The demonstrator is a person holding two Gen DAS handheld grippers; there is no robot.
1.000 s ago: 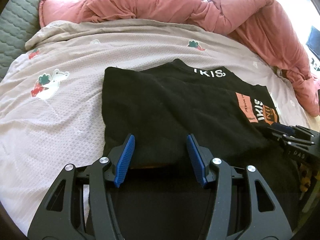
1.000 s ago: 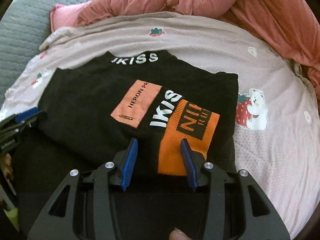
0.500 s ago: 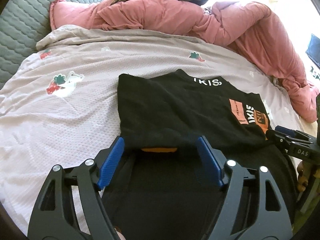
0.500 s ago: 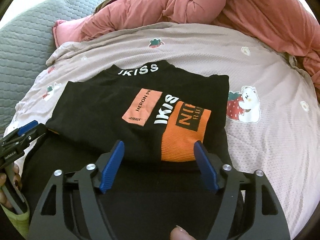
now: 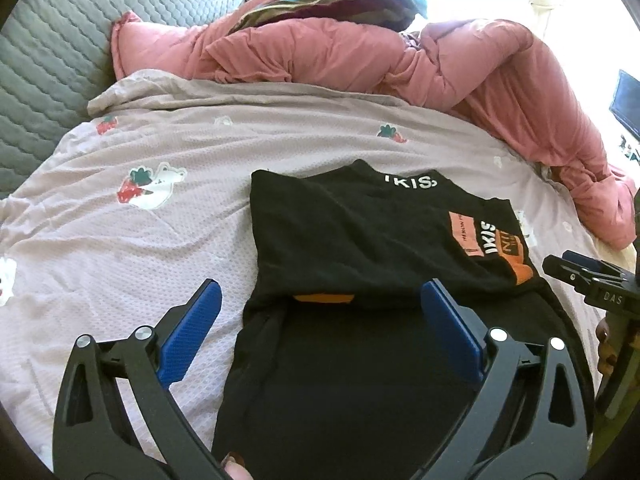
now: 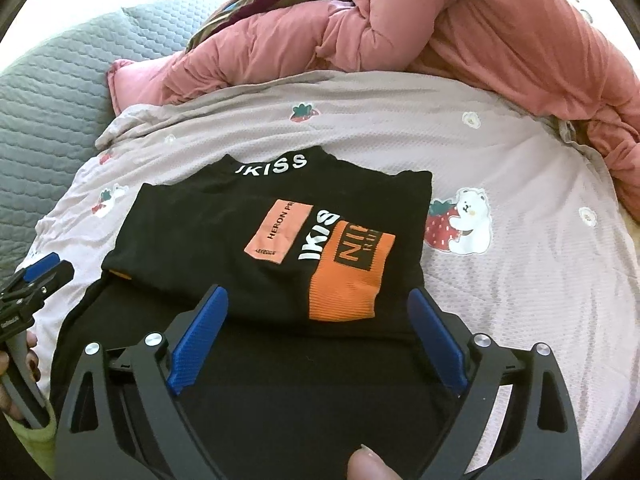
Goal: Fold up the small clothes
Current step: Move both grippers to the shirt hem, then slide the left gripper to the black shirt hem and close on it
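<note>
A black top [image 5: 352, 232] with white lettering and orange patches lies on the bed, its upper part folded down over the lower part [image 6: 304, 368]. It also shows in the right wrist view [image 6: 224, 236]. My left gripper [image 5: 320, 300] is open and empty, above the fold's left near edge. My right gripper [image 6: 318, 308] is open and empty, above the fold's right near edge by the orange patch [image 6: 348, 276]. Each gripper shows at the edge of the other's view: the right gripper [image 5: 580, 276] and the left gripper [image 6: 36, 280].
The bedsheet [image 5: 132, 240] is pale pink with strawberry and bear prints. A bunched pink duvet [image 5: 360, 60] lies along the far side and right. A grey quilted headboard [image 5: 44, 64] stands at the left. A striped cloth [image 5: 320, 4] lies behind the duvet.
Both grippers have opened wide, let go of the top's folded edge and pulled back toward me. The folded part now lies flat on the lower part.
</note>
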